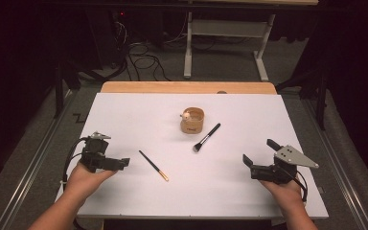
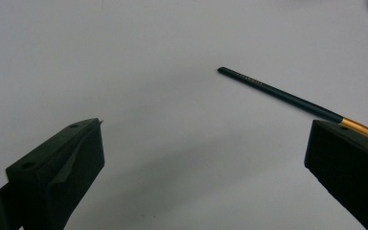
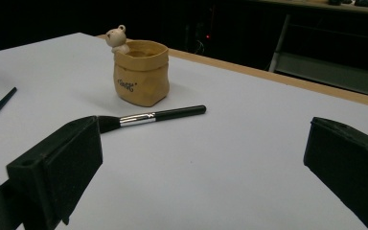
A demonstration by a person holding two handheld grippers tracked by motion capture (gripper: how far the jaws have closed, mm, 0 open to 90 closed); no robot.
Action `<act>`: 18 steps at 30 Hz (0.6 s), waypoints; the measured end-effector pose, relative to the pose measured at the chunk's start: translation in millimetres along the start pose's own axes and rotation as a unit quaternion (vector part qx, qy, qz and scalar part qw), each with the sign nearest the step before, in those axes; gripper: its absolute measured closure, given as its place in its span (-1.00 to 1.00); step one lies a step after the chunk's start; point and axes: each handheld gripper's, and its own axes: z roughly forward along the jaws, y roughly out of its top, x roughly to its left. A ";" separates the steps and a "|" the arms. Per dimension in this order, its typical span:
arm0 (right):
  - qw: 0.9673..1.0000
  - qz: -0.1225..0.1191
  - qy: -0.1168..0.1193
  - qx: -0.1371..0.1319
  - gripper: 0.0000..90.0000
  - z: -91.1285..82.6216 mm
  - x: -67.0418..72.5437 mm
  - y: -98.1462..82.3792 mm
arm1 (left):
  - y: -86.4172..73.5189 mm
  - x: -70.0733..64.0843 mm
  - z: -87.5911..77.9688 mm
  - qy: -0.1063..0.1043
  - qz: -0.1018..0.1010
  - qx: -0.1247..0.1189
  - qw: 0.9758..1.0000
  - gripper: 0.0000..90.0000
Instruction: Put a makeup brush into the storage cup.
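A: Dark green lacquer with a gold ferrule: the thin brush (image 2: 287, 97) lies flat on the white bench (image 1: 124, 115), just ahead of the left gripper (image 1: 116, 164) and toward its right jaw, which hides the bristle tip. Jaws are spread wide, nothing between them.

B: Handling properties?

A: Judged light, stiff and slender. A round lacquered shaft is likely to roll or slip under the pads. Take hold at mid-handle, jaws square across the shaft, close to the bench surface. Avoid the bristle end.

B: And the right gripper (image 1: 258, 155)?

A: Also spread and empty. The black-handled brush (image 3: 153, 115) lies ahead of it, head end behind its left jaw. Grip on the black handle beyond the silver ferrule. The tan pot (image 3: 141, 76) with the bear figure stands just past that brush; probably ceramic, so treat it as fragile.
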 end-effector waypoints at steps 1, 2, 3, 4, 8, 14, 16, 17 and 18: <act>1.000 -0.001 0.001 0.000 -0.99 0.3 0.3 -0.2 | 1.1 -0.5 0.1 -0.002 -0.005 0.004 1.000 -0.99; 1.000 -0.001 0.001 0.000 -0.99 0.3 0.3 -0.2 | 1.1 -0.5 0.1 -0.002 -0.005 0.004 1.000 -0.99; 1.000 -0.002 0.001 0.003 -0.99 0.4 0.9 -0.4 | 1.9 -0.7 0.5 -0.003 -0.007 0.007 1.000 -0.99; 1.000 -0.002 0.001 0.003 -0.99 0.4 0.9 -0.4 | 2.8 -1.0 0.7 -0.002 -0.009 0.011 1.000 -0.99; 1.000 -0.002 0.003 0.003 -0.99 0.7 1.0 -0.9 | 5.3 -1.2 0.6 -0.003 -0.014 0.028 0.999 -0.99; 1.000 0.003 0.005 0.003 -0.99 0.9 0.4 -1.3 | 7.9 -1.3 -0.8 -0.006 -0.019 0.044 0.999 -0.99; 1.000 0.001 0.006 0.003 -0.99 1.0 0.7 -1.4 | 9.4 -0.7 -1.8 -0.009 -0.022 0.053 0.998 -0.98; 1.000 0.000 0.007 0.002 -0.99 1.1 0.6 -1.4 | 9.8 -0.5 -2.1 -0.009 -0.024 0.057 0.998 -0.98; 1.000 0.000 0.007 0.002 -0.99 1.1 0.8 -1.4 | 10.0 -0.3 -2.2 -0.009 -0.025 0.058 0.998 -0.98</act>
